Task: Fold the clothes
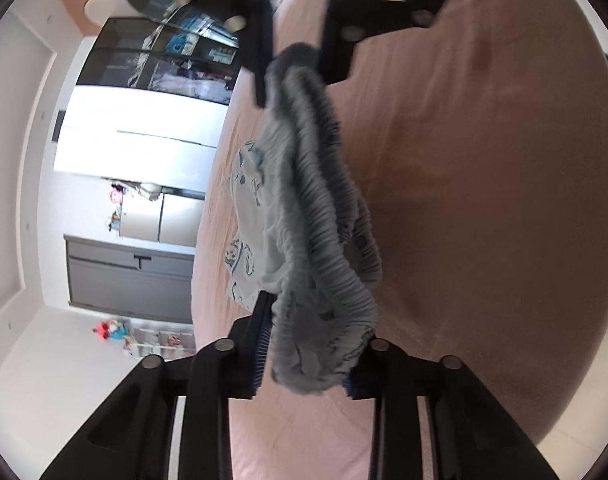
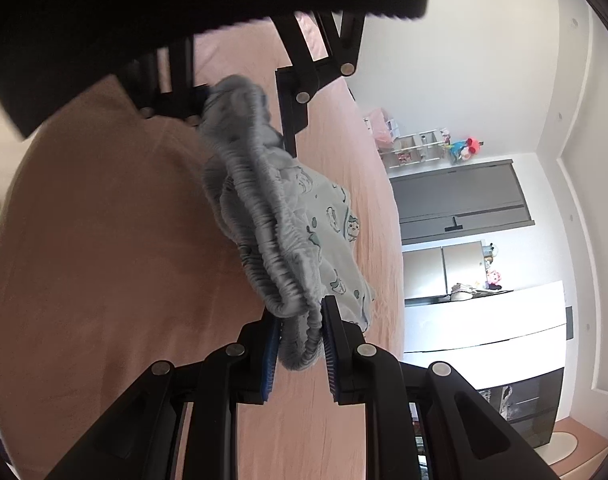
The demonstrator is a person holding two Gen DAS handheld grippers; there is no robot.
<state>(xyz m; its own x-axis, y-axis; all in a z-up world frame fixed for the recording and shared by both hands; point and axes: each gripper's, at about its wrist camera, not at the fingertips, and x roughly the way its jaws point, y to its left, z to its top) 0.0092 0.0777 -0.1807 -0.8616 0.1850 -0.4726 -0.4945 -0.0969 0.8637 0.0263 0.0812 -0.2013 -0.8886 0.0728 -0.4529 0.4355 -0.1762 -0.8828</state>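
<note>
A small pale grey-blue garment [image 1: 304,200] with a ribbed elastic waistband and cartoon prints hangs stretched between my two grippers over a pink bed sheet [image 1: 484,200]. My left gripper [image 1: 308,356] is shut on one bunched end of the waistband. At the top of the left wrist view, the right gripper [image 1: 300,60] holds the far end. In the right wrist view, my right gripper [image 2: 302,340] is shut on the waistband of the garment [image 2: 272,216]. The left gripper [image 2: 244,96] grips the opposite end above the sheet [image 2: 104,240]. The printed fabric droops to one side.
The bed edge runs beside a white floor. Along the wall stand a grey cabinet [image 2: 460,196], a shelf with toys [image 2: 424,148] and a dark glass-fronted unit [image 1: 156,60]. A bright white panel [image 1: 136,136] sits between the cabinets.
</note>
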